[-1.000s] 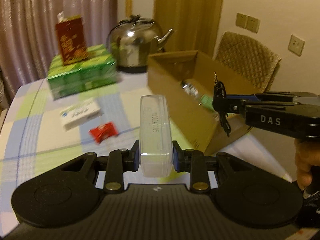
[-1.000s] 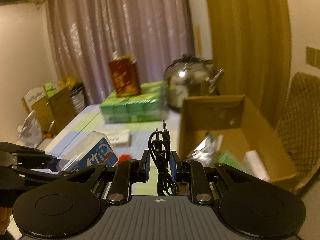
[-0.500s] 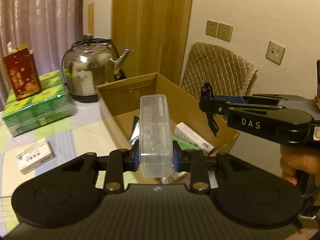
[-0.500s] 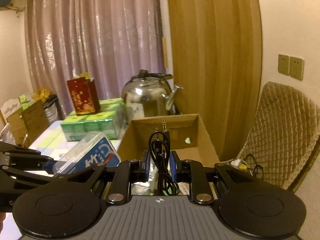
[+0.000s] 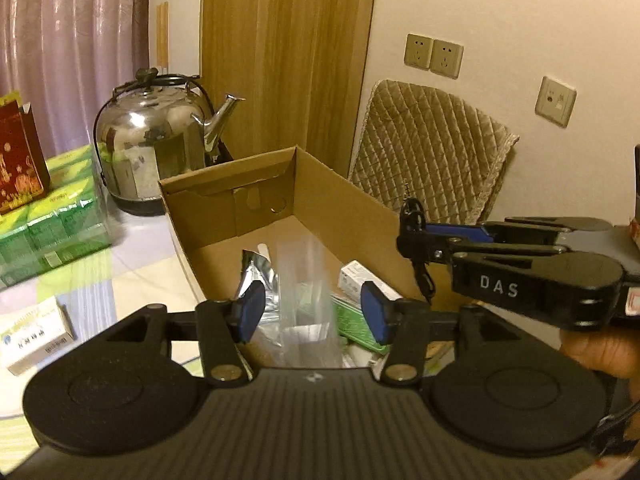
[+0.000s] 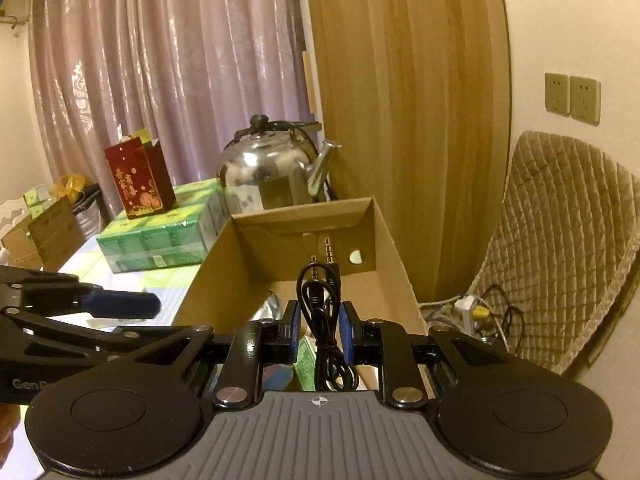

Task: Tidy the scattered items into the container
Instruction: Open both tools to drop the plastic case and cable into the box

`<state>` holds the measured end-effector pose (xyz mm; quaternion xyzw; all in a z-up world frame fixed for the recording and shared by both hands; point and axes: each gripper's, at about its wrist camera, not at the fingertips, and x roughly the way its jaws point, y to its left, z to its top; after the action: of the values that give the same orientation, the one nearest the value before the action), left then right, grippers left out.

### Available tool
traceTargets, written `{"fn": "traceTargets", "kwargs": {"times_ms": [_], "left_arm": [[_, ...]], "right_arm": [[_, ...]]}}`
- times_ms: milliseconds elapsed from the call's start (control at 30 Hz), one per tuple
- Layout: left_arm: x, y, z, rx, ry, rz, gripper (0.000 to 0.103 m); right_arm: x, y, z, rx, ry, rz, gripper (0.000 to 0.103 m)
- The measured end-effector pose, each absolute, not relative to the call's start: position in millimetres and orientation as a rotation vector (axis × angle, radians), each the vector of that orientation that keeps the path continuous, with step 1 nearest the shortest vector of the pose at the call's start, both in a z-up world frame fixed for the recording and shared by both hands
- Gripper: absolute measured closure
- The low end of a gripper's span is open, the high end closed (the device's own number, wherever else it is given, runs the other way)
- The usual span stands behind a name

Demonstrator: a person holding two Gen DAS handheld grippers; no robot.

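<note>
1. The table (image 5: 132, 256), under a pale checked cloth, carries everything here.
2. The cardboard box (image 5: 352, 216) stands open on the table, and both my claws hang over its near end. A foil packet (image 5: 256, 276), a green pack (image 5: 352, 320) and a small white carton (image 5: 356, 280) lie inside.
3. A steel kettle (image 5: 156, 152) sits just behind the box's far wall, with a wrapped green block (image 5: 52, 224) to its left.
4. My left claw (image 5: 313, 316) is opening; its blue pads stand clear of the clear plastic case (image 5: 306, 300), which shows as a blurred streak between them, over the box's contents.
5. My right claw (image 6: 319, 330) is pinching a coiled black audio cable (image 6: 324, 320), plugs pointing up, above the box.
6. A small white box (image 5: 36, 332) lies on the cloth, left of the cardboard box.
</note>
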<state>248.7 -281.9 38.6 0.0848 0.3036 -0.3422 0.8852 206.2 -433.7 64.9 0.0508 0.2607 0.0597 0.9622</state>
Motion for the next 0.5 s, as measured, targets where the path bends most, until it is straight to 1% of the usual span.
{"fn": "traceTargets", "kwargs": {"times_ms": [500], "left_arm": [[242.9, -256.9, 32.5, 0.184, 0.653, -0.673, 0.056]], "right_arm": [[210.0, -424.3, 61.3, 0.094, 0.548, 0.138, 0.086]]}}
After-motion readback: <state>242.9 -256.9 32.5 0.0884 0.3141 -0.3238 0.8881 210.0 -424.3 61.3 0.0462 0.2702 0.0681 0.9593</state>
